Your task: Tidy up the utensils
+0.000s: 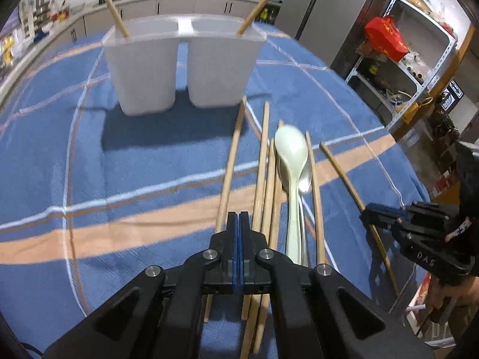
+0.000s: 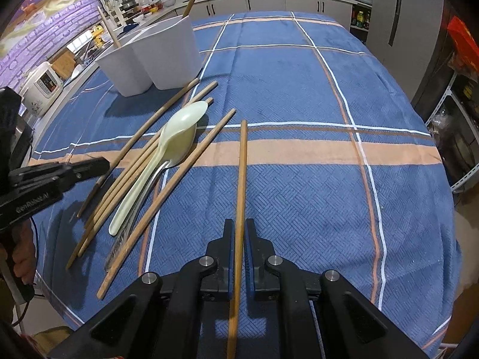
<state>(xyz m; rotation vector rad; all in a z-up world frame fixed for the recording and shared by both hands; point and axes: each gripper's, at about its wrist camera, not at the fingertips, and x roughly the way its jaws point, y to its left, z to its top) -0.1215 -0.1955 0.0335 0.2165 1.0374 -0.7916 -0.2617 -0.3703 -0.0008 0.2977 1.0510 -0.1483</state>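
I have one long wooden chopstick (image 2: 242,197) clamped in the right gripper (image 2: 239,233), lying apart to the right of the loose pile of chopsticks (image 2: 140,161) and the pale green plastic spoon (image 2: 167,149) on the blue checked cloth (image 2: 299,89). To seat it well, I'd lift steeply, tip it upright, and drop it into the far-left white two-cell holder (image 2: 161,56). Both grippers pitch steeply down; the left gripper (image 1: 238,224) is pressed together, empty, over the pile.

The table is covered by a blue plaid cloth (image 2: 299,68) with orange and white stripes. Behind it runs a counter with white cabinets (image 2: 269,3). A purple brick-pattern wall (image 2: 54,30) stands at left, and a metal shelving rack (image 1: 398,68), apparently cluttered, at right.
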